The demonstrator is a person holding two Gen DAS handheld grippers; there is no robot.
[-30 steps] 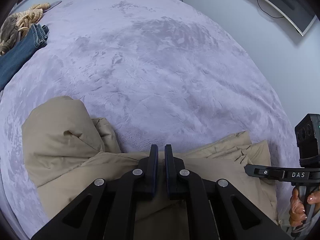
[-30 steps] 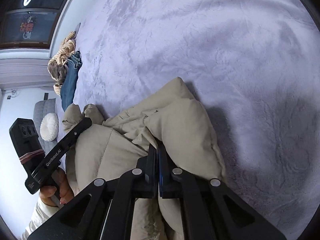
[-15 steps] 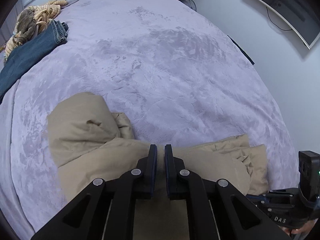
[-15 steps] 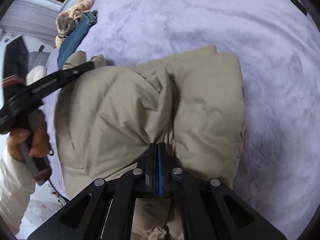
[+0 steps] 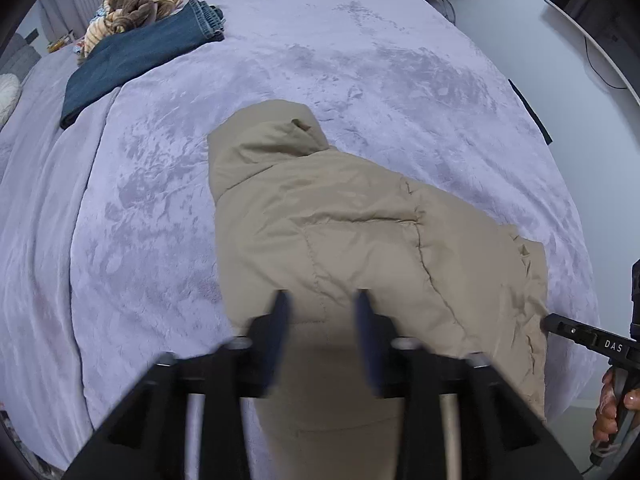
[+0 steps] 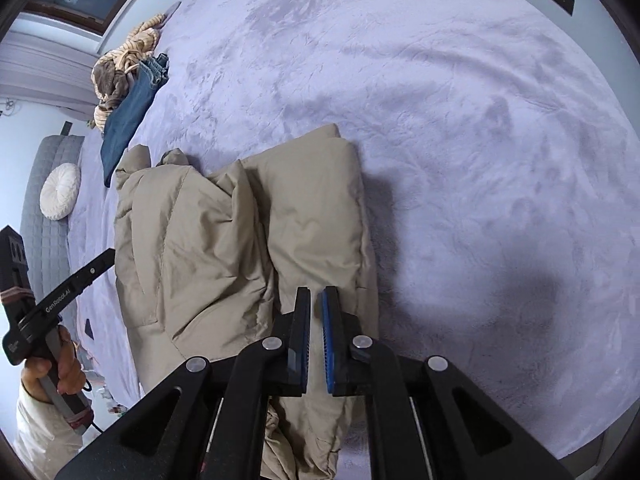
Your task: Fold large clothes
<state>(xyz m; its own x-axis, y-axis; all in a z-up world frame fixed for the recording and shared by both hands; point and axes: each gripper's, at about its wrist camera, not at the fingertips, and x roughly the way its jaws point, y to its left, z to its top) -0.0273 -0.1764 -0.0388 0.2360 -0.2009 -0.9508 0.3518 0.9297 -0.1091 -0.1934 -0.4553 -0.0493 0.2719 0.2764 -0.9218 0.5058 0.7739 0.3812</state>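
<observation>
A beige padded jacket (image 5: 360, 232) lies folded on the purple bed cover (image 5: 360, 80), its hood end pointing up the bed. My left gripper (image 5: 322, 308) hovers over the jacket's near edge; its blurred jaws are opening wide and nothing is between them. In the right wrist view the jacket (image 6: 240, 240) shows as two puffy folds side by side. Above its near end, my right gripper (image 6: 316, 308) has its jaws opening by a narrow gap, with no cloth pinched between the fingers. A hand (image 6: 60, 368) holds the left gripper's handle at the left edge.
Folded blue jeans (image 5: 132, 56) and a heap of tan striped clothes (image 5: 148, 4) lie at the far left of the bed. A round white cushion (image 6: 60, 196) rests on a grey quilted seat (image 6: 40, 248). A dark screen (image 5: 592, 4) hangs on the right wall.
Both grippers were shut on the jacket; both have let go and risen. The left jaws have spread wide, the right have parted slightly. The jacket now lies flat and folded.
</observation>
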